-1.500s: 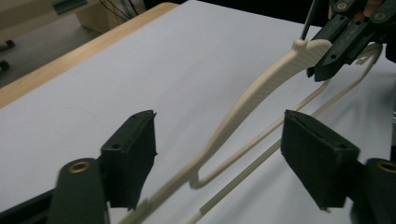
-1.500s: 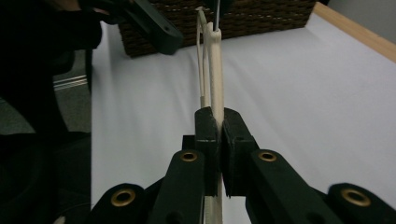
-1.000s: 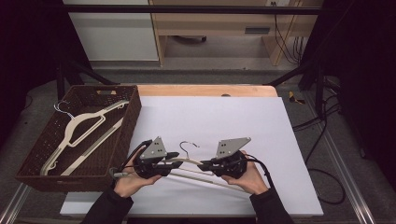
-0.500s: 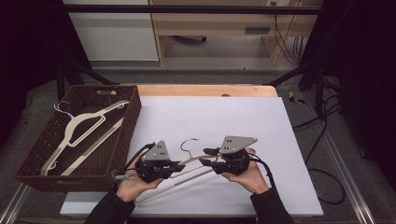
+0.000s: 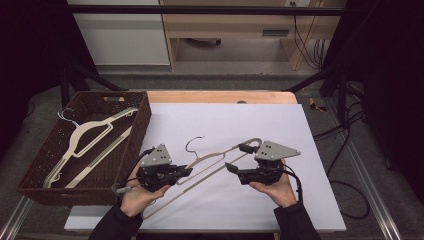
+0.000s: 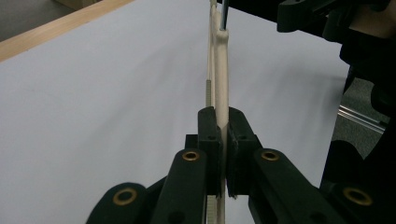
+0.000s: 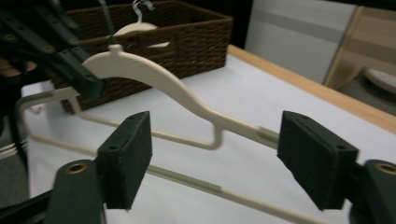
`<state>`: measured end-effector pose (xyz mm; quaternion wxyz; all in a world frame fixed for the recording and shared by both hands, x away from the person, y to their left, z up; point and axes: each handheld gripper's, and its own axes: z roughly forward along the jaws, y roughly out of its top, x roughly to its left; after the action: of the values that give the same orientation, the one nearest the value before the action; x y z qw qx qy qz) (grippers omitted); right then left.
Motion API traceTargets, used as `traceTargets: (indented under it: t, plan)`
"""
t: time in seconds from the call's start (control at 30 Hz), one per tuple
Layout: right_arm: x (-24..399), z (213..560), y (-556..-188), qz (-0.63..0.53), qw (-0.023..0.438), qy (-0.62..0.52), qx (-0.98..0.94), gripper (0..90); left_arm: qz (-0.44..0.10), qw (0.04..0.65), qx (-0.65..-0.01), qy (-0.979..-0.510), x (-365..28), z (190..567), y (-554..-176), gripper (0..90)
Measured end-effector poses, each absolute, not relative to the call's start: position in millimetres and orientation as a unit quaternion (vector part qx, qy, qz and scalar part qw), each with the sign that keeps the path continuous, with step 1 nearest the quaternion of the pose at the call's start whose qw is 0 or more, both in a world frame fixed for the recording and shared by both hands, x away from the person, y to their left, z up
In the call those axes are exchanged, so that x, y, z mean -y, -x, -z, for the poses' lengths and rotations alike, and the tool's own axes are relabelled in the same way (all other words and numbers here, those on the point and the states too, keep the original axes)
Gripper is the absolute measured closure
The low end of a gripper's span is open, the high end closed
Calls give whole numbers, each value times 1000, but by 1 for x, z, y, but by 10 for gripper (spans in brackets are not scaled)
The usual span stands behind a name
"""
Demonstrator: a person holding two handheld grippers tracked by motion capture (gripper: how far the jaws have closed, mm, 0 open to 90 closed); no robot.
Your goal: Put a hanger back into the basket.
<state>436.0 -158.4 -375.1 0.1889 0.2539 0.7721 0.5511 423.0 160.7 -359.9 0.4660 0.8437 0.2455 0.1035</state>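
Your left claw (image 5: pixel 186 171) sits low and left of centre in the high view, its jaws pressed together on the cream hanger (image 5: pixel 220 154). In the left gripper view the pads clamp the hanger's (image 6: pixel 220 84) thin edge between them, and the hanger runs straight up the frame away from the claw.

Your right claw (image 5: pixel 235 158) is right of centre in the high view. Its jaws have just been opening and now stand wide apart. In the right gripper view the hanger's (image 7: pixel 154 79) shoulder and lower bar cross the gap between the two pads (image 7: pixel 131 154), and neither pad presses on it. The right end of the hanger lies in that gap, while the left claw (image 7: pixel 70 65) grips it at the upper left of that view.

The hanger is tilted over the white desk (image 5: pixel 225 125), with its wire hook (image 5: pixel 192 143) pointing toward the top of the high view, between the two claws.

At the left of the high view a brown wicker basket (image 5: pixel 135 131) holds another cream hanger (image 5: pixel 80 140).
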Motion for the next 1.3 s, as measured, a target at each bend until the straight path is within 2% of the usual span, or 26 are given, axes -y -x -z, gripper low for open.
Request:
traceTargets:
  t: [0.27,0.67,0.97,1.3]
  plan:
    - [184,373,-432,-564,224,-301,-736,148,-122,474,-258,-833,-169,342,-424,864]
    - [239,385,-419,-567,242,-361,-700,116,-168,484,-250,-822,-192,273,-425,864]
    - [245,388,-417,-554,252,-383,-695,81,-181,495,-258,-810,-234,240,-438,864]
    - [244,390,-419,-549,250,-388,-697,72,-212,479,-288,-802,-286,233,-462,864]
